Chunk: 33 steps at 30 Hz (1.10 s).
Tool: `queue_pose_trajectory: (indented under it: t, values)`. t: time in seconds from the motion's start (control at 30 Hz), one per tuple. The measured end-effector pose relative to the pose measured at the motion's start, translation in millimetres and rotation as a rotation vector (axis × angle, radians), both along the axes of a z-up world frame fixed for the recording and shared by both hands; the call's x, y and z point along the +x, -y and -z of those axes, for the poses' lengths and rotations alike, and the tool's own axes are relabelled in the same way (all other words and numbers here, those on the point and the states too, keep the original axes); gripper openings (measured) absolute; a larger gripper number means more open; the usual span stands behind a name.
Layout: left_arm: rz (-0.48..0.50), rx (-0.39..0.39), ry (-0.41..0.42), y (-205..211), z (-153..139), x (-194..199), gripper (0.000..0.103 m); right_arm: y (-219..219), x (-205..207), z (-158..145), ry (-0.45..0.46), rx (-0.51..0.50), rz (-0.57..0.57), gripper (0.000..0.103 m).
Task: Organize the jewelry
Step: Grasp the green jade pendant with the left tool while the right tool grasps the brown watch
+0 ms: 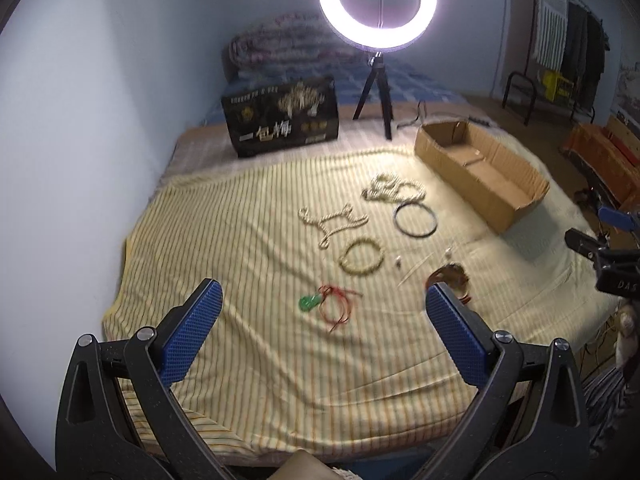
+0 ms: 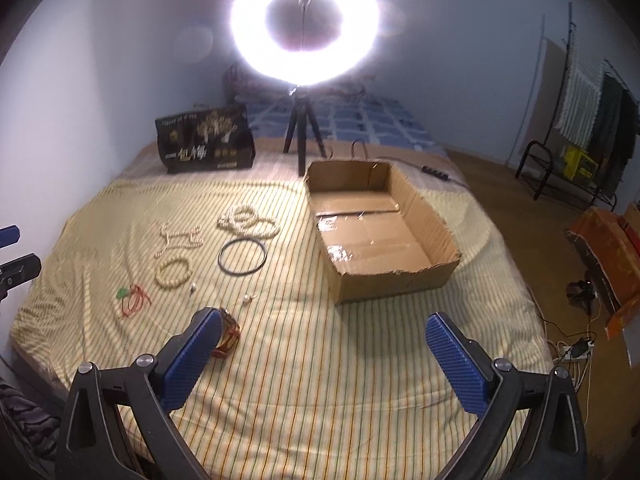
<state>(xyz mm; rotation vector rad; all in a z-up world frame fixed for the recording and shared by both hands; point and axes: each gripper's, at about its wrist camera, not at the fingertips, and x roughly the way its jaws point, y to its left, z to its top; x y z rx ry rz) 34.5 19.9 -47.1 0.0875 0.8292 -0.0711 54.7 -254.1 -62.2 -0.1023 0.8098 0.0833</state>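
Both the left hand-held gripper (image 1: 322, 322) and right hand-held gripper (image 2: 324, 344) hover wide open and empty above the bed (image 2: 320, 380); the jewelry (pearl necklaces (image 2: 250, 220), black ring (image 2: 242, 259)) lies beside the cardboard box (image 2: 400, 280)

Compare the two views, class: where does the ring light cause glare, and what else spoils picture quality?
Right wrist view: the ring light blooms into a white halo that washes out its rim, and tape inside the cardboard box glints. Left wrist view: the ring stays crisp, but the pearl necklaces look smeared. Both views: fisheye bending curves the striped bedsheet, corners dark.
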Motion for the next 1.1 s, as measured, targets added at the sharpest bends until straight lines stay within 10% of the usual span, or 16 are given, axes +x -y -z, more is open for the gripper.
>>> queue_pose_trajectory:
  t: [0.33,0.8,1.1]
  values:
    - [0.047,-0.052,-0.218,-17,61,21,0.087,-37,24,33,-0.078,-0.083,-0.19,0.103]
    - [0.019,-0.126,-0.364,-27,108,84,0.044,-63,60,84,-0.316,0.042,-0.3,0.066]
    - [0.002,-0.167,-0.449,-25,134,115,0.044,-68,73,96,-0.371,0.091,-0.293,0.05]
